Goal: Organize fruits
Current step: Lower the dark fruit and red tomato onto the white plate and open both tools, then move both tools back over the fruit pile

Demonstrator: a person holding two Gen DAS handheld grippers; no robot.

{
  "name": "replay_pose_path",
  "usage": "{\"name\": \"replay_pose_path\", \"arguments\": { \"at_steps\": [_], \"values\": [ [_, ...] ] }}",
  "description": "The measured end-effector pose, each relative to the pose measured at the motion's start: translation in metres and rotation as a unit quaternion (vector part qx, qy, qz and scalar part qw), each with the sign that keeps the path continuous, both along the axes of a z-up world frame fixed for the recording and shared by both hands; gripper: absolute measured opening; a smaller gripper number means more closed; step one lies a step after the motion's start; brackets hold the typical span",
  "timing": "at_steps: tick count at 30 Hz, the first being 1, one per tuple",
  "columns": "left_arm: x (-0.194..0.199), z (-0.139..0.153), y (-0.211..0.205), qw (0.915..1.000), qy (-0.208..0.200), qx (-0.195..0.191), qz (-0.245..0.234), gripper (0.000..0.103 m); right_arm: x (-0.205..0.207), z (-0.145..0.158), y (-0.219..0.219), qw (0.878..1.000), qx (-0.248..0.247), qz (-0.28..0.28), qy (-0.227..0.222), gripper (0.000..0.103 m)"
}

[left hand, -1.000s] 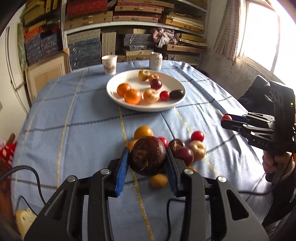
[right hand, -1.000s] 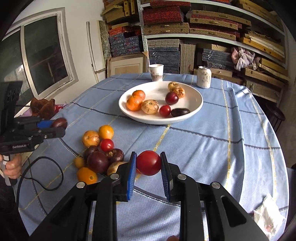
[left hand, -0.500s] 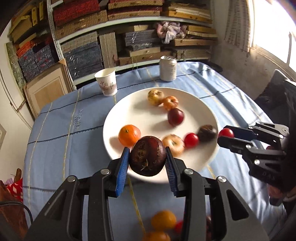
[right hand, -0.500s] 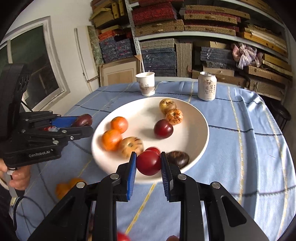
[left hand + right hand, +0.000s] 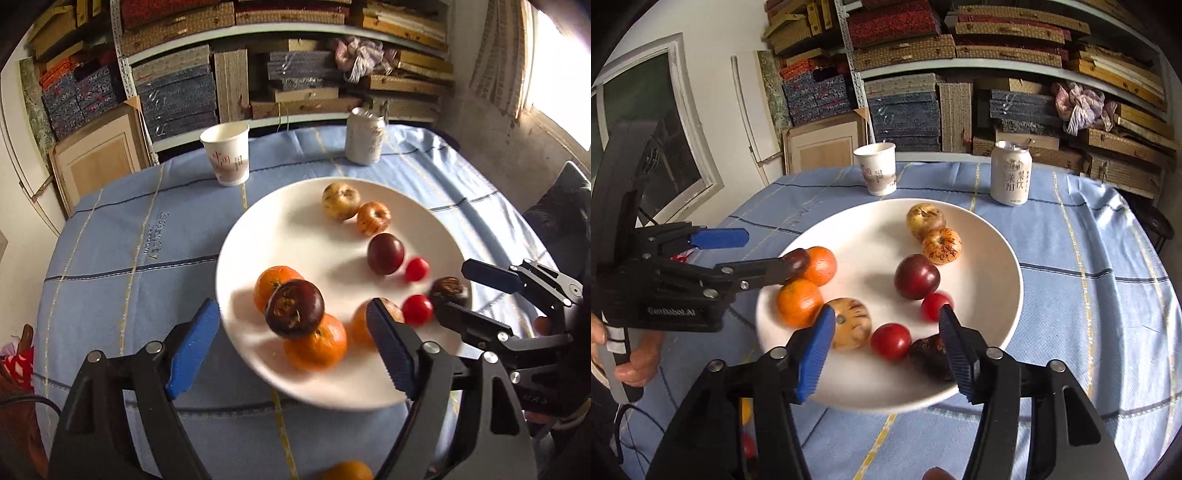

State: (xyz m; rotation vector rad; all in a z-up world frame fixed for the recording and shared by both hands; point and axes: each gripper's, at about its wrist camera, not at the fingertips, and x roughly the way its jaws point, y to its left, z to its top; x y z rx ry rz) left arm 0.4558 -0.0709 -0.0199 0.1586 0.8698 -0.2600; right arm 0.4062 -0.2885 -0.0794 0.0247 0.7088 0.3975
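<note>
Left tongs: my left gripper (image 5: 291, 332) had just been opening. Its jaws stood wide and empty, and the dark mangosteen (image 5: 294, 308) between them was clear of both pads.

Right tongs: my right gripper (image 5: 886, 345) had just been opening too. The red tomato (image 5: 890, 340) lay between the jaws, and I saw no pad pressing on it.

Where the fruit was: the mangosteen sat against two oranges at the near left of the white plate (image 5: 255, 229), and I could not tell whether it had settled. The tomato lay on the near side beside a dark wrinkled fruit (image 5: 929, 354).

Handling: I judged the mangosteen firm-shelled, round and fairly heavy, likely to roll off the oranges. It seemed best taken across its widest middle. The tomato looked smooth, slippery and thin-skinned, so it wanted a light squeeze at the equator.

Other fruit: a striped pale fruit (image 5: 849, 325), a plum (image 5: 916, 276), a second small tomato (image 5: 934, 304) and two speckled fruits at the far side crowded the plate.

In the way: the two grippers were close over the near rim, with fruit tight around both drop spots.

Beyond the plate: a paper cup (image 5: 225, 153) and a can (image 5: 365, 136) stood well apart on the blue cloth (image 5: 110, 258).
</note>
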Motion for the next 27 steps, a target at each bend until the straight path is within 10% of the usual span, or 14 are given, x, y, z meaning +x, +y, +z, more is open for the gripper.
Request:
{"name": "replay_pose_path", "arguments": {
  "at_steps": [15,27],
  "values": [
    [-0.202,0.011,0.053,0.9963,-0.054,-0.066,-0.007,0.091,-0.208,0.027,0.01,0.998,-0.001,0.041,-0.04,0.059],
    [-0.23,-0.039,0.067,0.9976,-0.056,-0.041,-0.007,0.095,-0.218,-0.023,0.059,0.997,-0.022,0.054,0.051,0.059]
  ]
}}
